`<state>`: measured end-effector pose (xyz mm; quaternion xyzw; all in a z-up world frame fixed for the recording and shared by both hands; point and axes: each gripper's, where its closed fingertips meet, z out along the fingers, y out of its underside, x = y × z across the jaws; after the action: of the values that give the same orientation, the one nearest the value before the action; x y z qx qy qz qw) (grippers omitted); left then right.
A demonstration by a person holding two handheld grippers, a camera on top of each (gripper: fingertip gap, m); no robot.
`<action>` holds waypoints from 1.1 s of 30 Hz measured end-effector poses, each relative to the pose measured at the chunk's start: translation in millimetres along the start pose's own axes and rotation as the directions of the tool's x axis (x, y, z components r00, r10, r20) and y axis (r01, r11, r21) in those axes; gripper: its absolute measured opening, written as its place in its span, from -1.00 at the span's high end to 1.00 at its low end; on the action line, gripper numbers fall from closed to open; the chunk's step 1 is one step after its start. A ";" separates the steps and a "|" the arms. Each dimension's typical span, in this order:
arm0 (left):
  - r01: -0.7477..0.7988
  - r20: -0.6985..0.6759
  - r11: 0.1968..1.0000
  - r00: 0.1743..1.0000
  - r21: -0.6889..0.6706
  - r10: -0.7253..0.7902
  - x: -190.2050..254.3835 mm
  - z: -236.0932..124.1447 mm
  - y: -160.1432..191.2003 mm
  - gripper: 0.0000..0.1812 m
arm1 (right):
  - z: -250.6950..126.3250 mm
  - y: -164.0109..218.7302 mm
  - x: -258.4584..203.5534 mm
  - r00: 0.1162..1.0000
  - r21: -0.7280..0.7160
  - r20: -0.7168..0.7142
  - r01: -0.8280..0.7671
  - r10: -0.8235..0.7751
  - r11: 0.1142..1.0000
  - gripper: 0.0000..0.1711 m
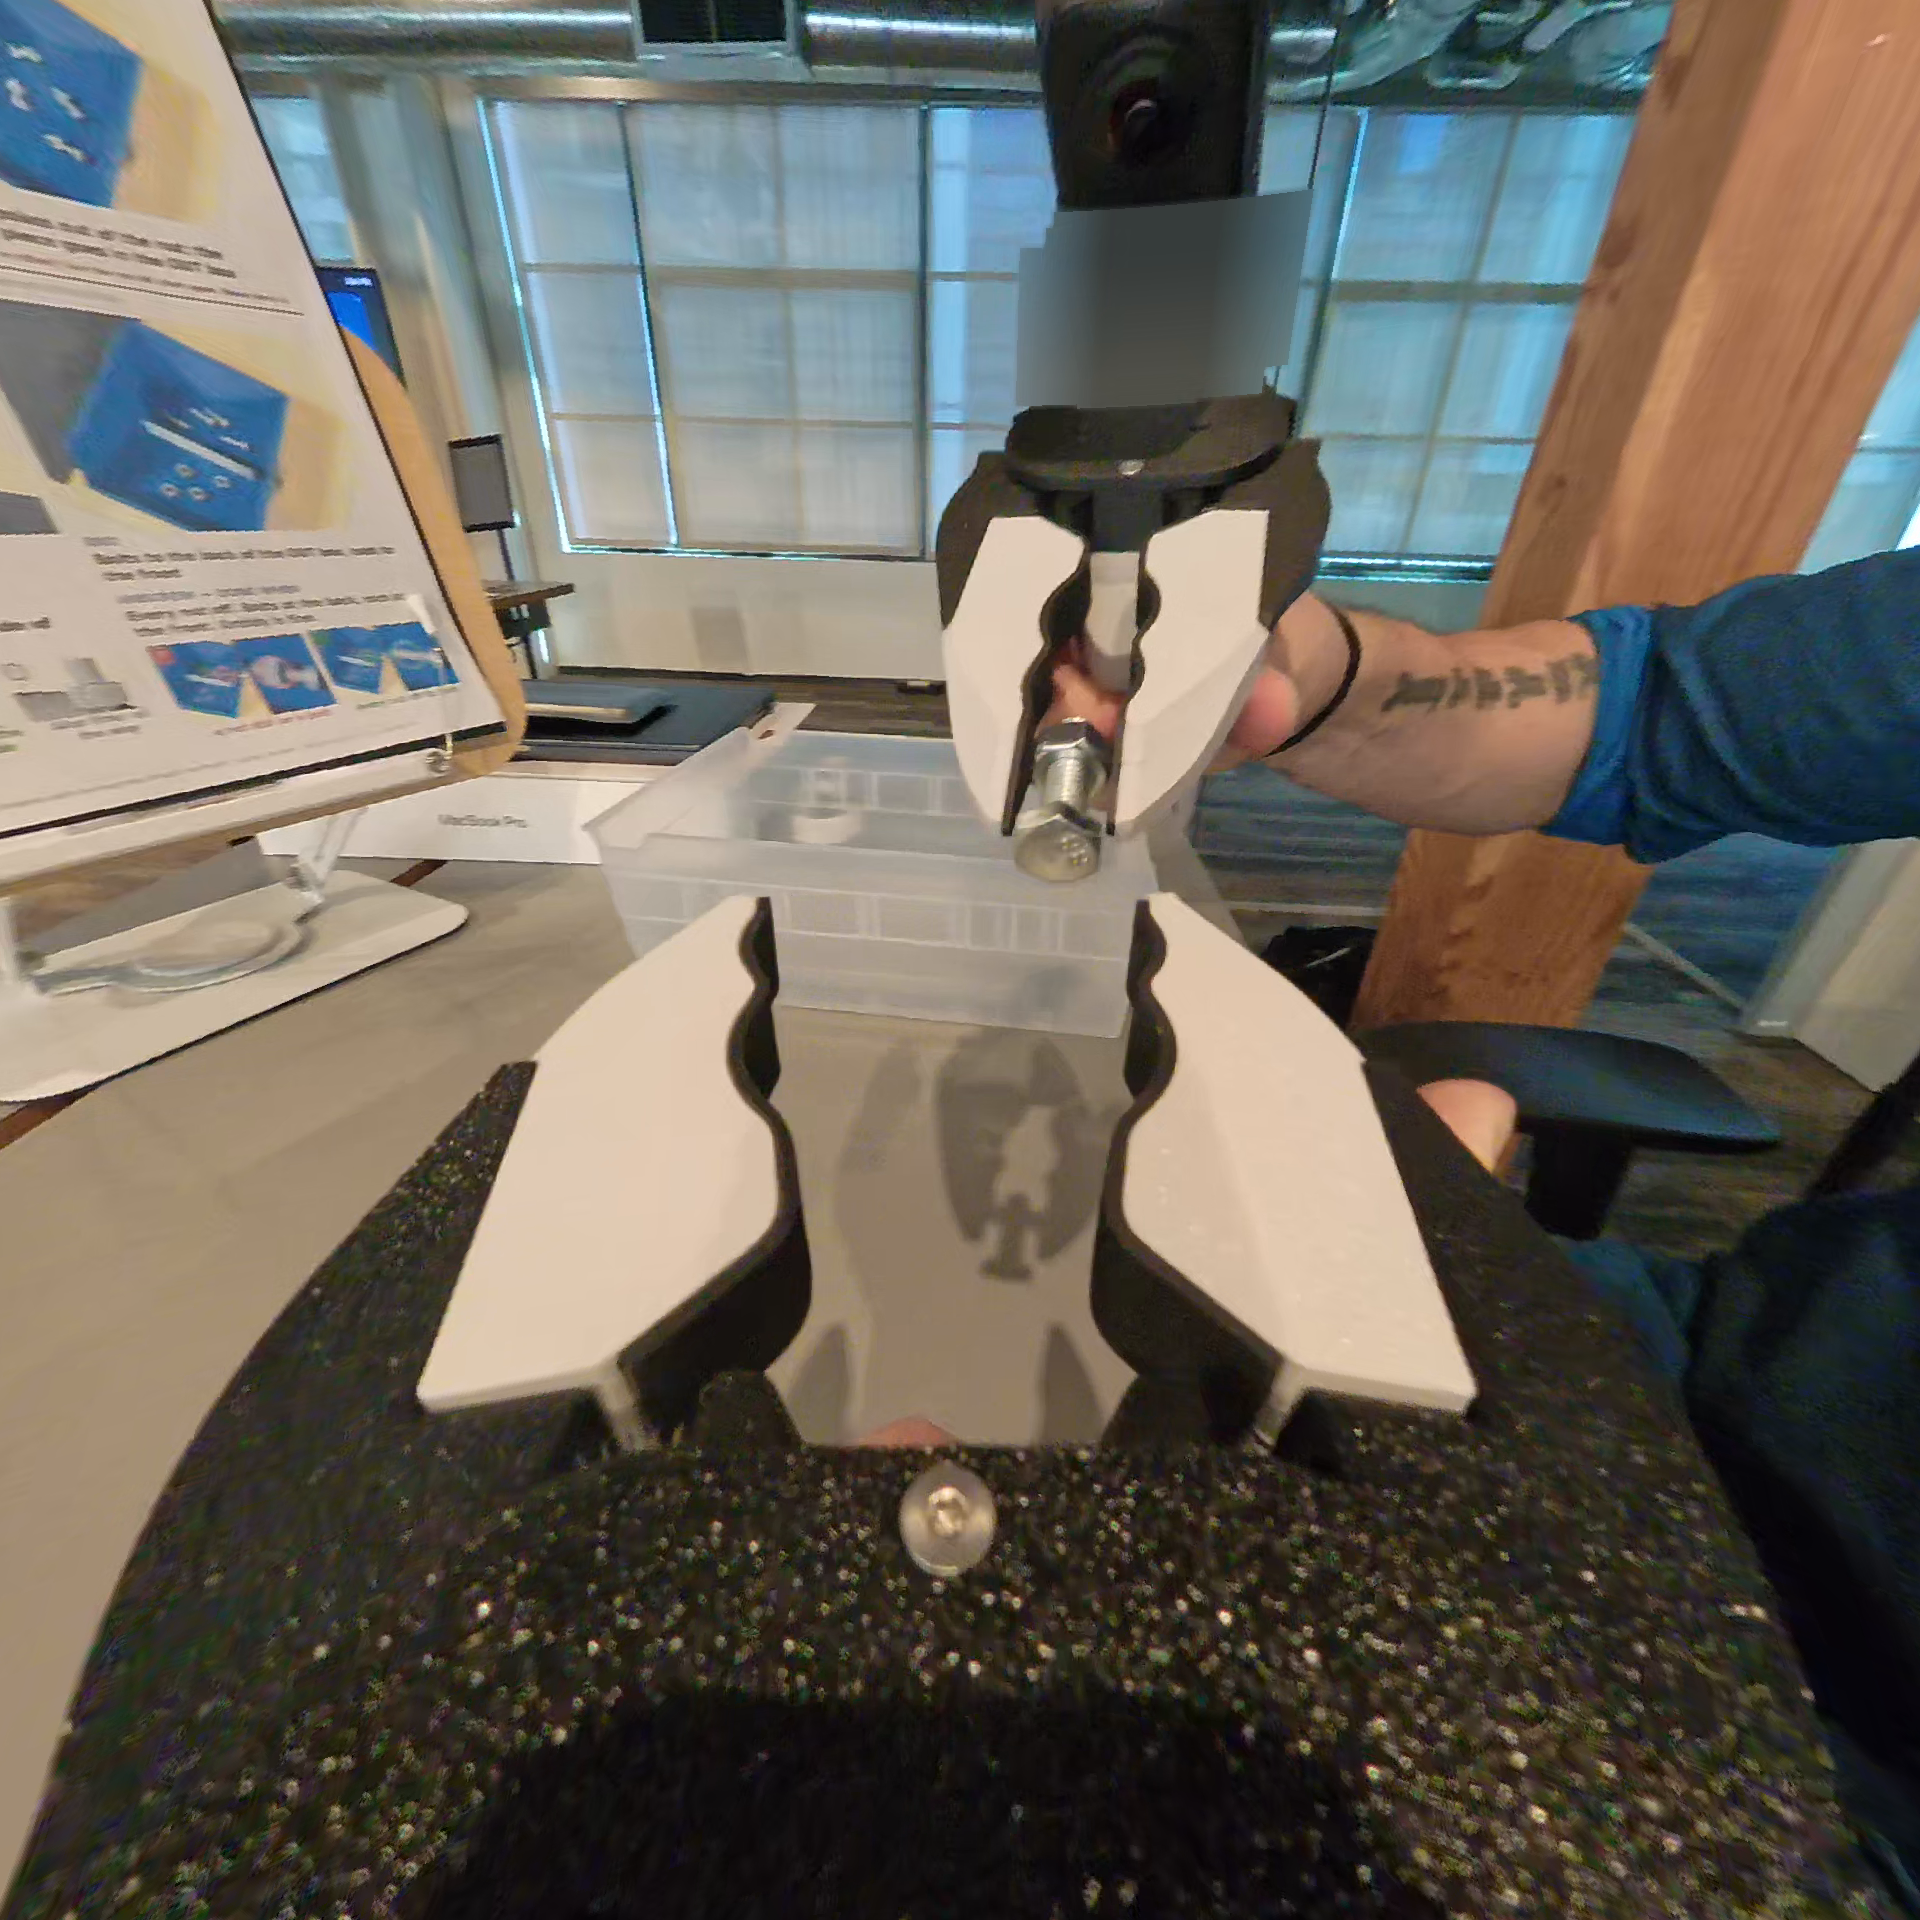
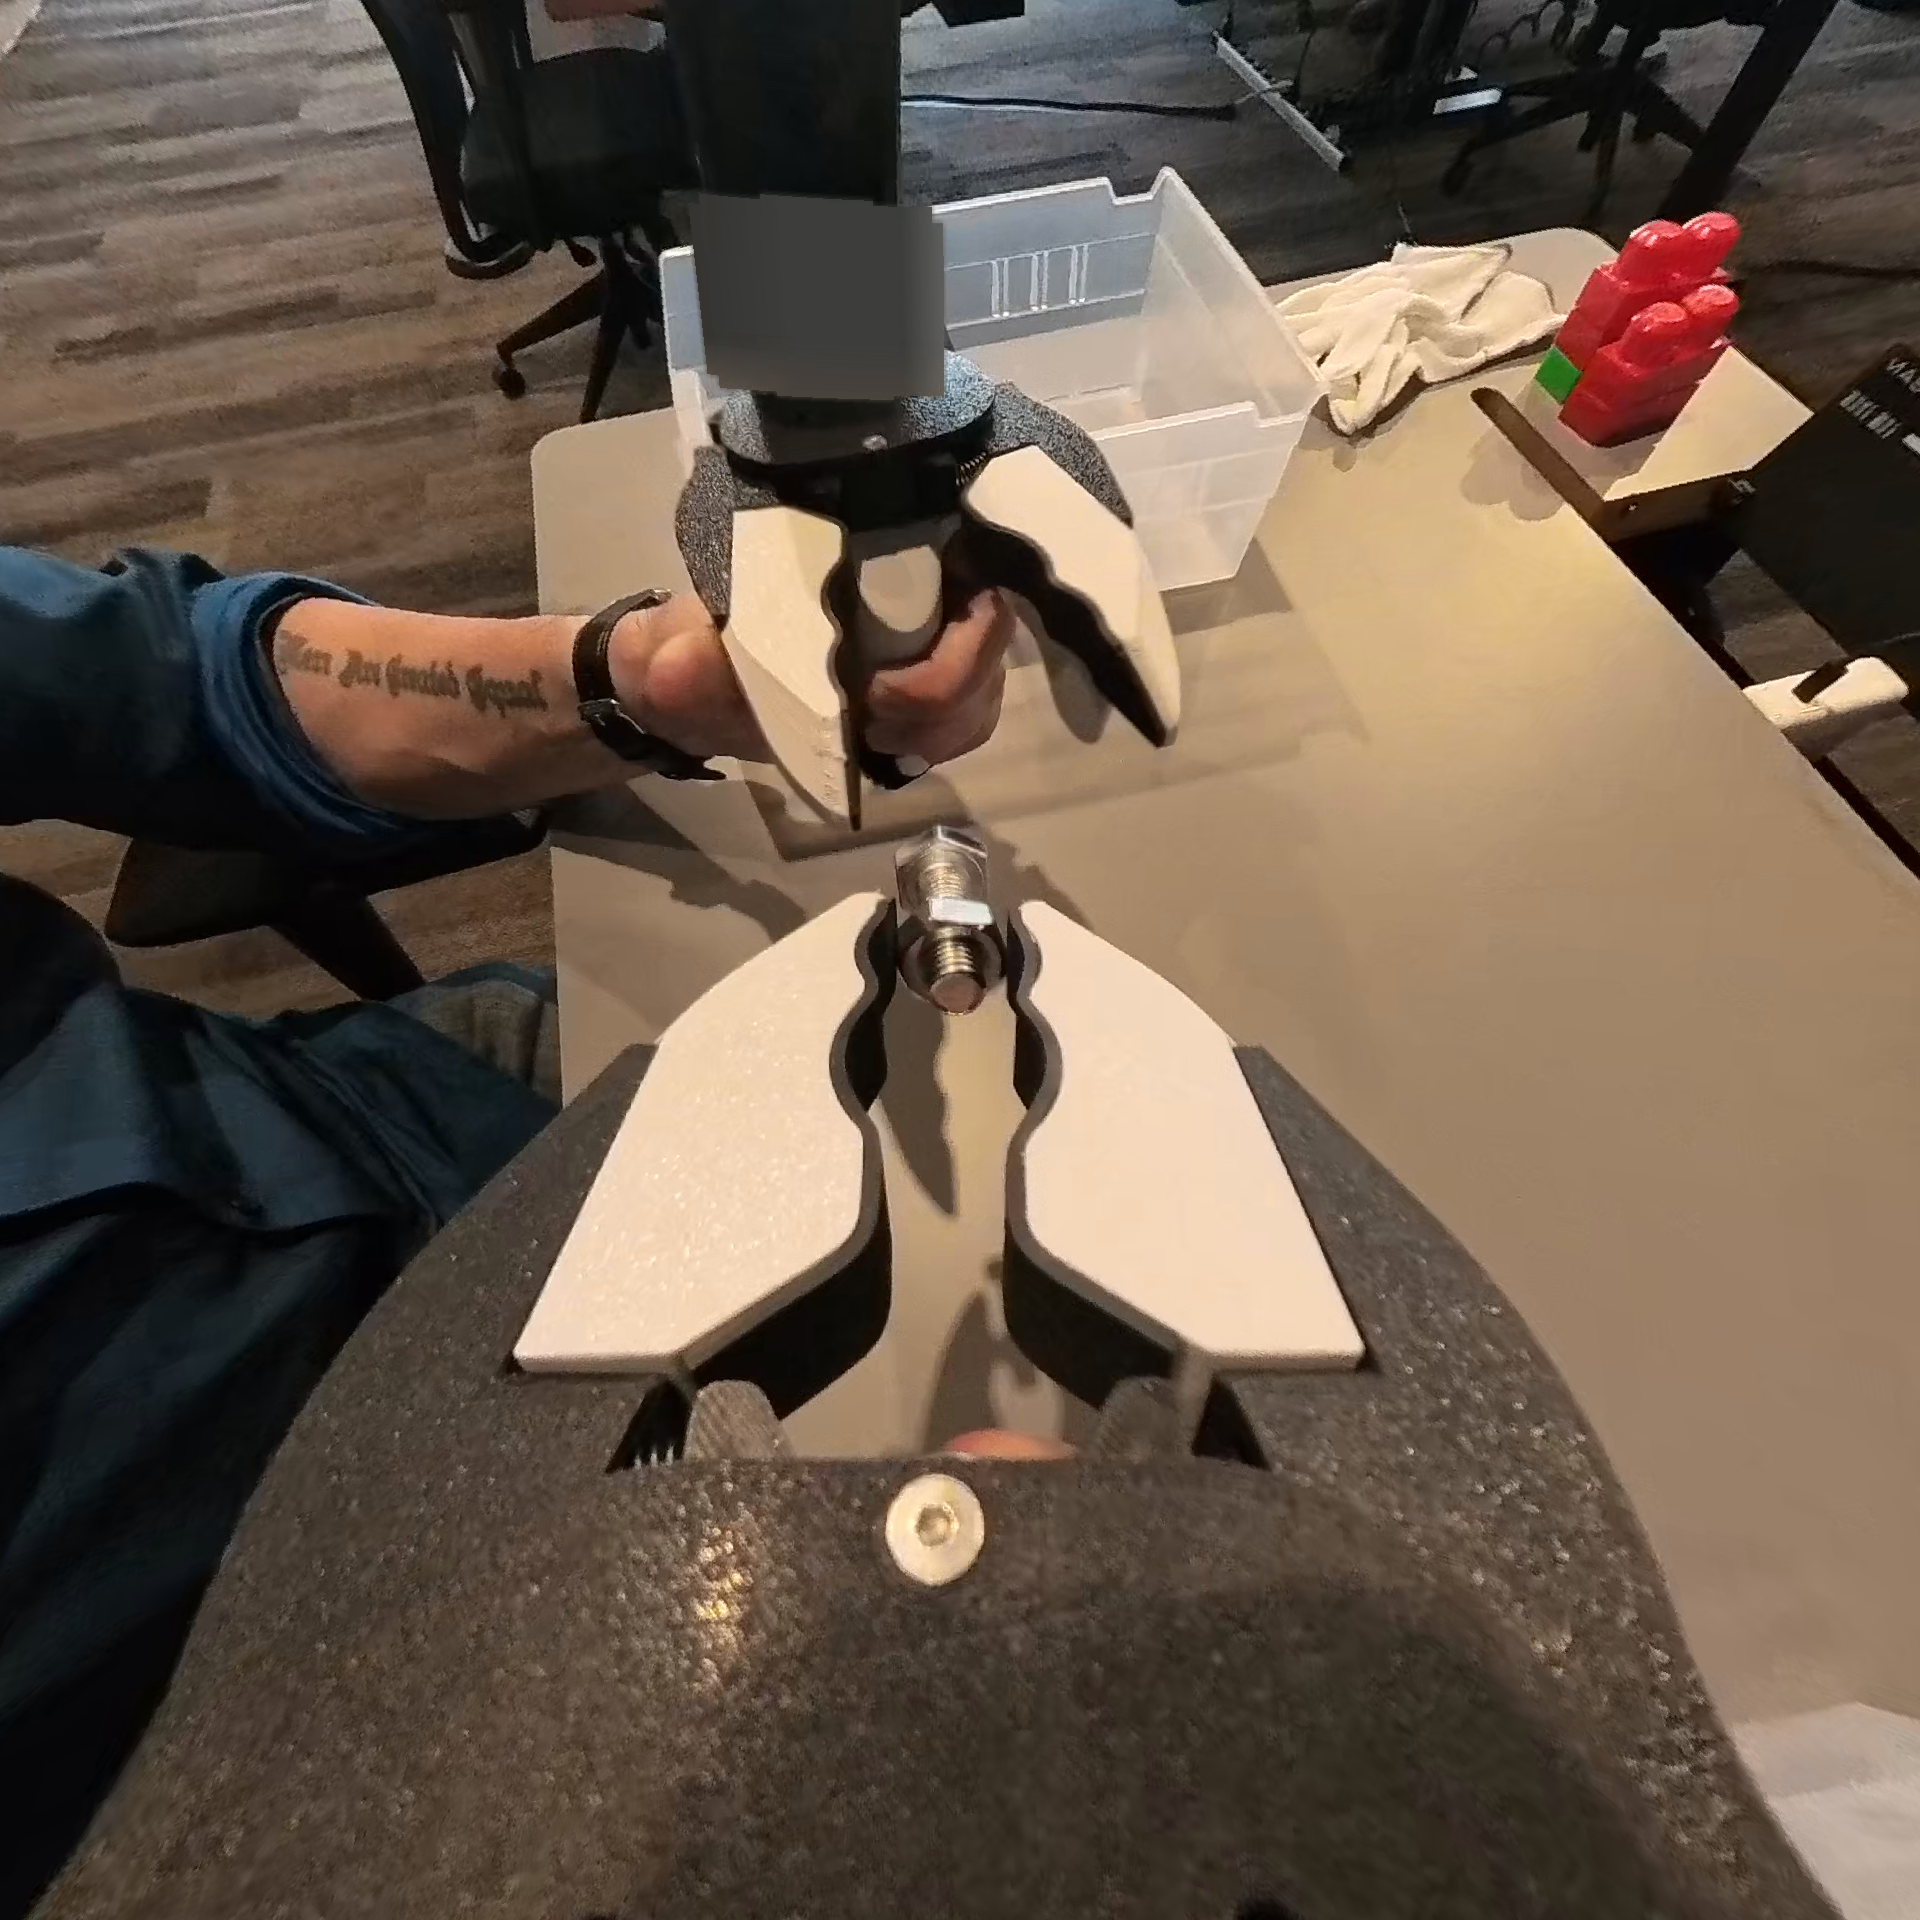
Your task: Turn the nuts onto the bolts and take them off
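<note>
My right gripper (image 2: pixel 940 930) clamps the bolt (image 2: pixel 940 935) by the nut (image 2: pixel 954 914) near its fingertips, head pointing out toward the left gripper (image 1: pixel 951 935), whose fingers stand wide and empty just short of the head. To turn well, I judge I should centre those fingers on the head, close squarely, then rotate about the bolt's axis. The bin (image 2: pixel 1195 343) sits beyond the bolt.

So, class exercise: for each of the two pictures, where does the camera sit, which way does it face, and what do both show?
Left wrist view: sits on the open left gripper, facing windows, the right gripper and a forearm.
Right wrist view: sits on the right gripper, facing down over the table at the left gripper and its hand.
Shared: bolt with nut, clear bin.
</note>
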<state>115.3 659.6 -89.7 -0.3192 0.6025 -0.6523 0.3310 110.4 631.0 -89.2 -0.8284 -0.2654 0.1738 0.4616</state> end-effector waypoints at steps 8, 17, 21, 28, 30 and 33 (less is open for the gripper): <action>-0.051 0.050 0.997 0.997 -0.053 0.053 -4.4 4.9 8.8 0.18 | -26.0 4.7 5.8 0.997 -0.041 -0.075 0.024 -0.027 0.999 0.77; -0.108 0.115 0.986 0.986 -0.129 0.123 -10.7 12.4 20.3 0.07 | -76.0 25.7 33.7 0.979 -0.095 -0.202 -0.033 0.013 0.995 0.77; -0.104 0.135 0.984 0.983 -0.143 0.124 -15.0 12.6 24.2 0.05 | -99.5 38.0 45.5 0.964 -0.123 -0.266 -0.058 0.023 0.991 0.77; -0.089 0.149 0.986 0.983 -0.142 0.110 -18.7 11.9 27.1 0.06 | -144.5 65.5 67.7 0.926 -0.186 -0.374 -0.122 0.045 0.975 0.77; -0.085 0.147 0.986 0.983 -0.140 0.106 -18.3 11.9 27.4 0.07 | -155.5 79.0 77.4 0.913 -0.219 -0.404 -0.151 0.051 0.964 0.77; -0.084 0.146 0.987 0.984 -0.141 0.104 -18.0 12.0 27.8 0.09 | -170.8 100.9 93.6 0.894 -0.259 -0.442 -0.209 0.077 0.943 0.77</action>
<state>136.8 665.9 -116.9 -0.3609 0.6322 -0.5677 0.3844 304.4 528.7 -92.0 -0.9239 -0.1193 -0.0195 0.3630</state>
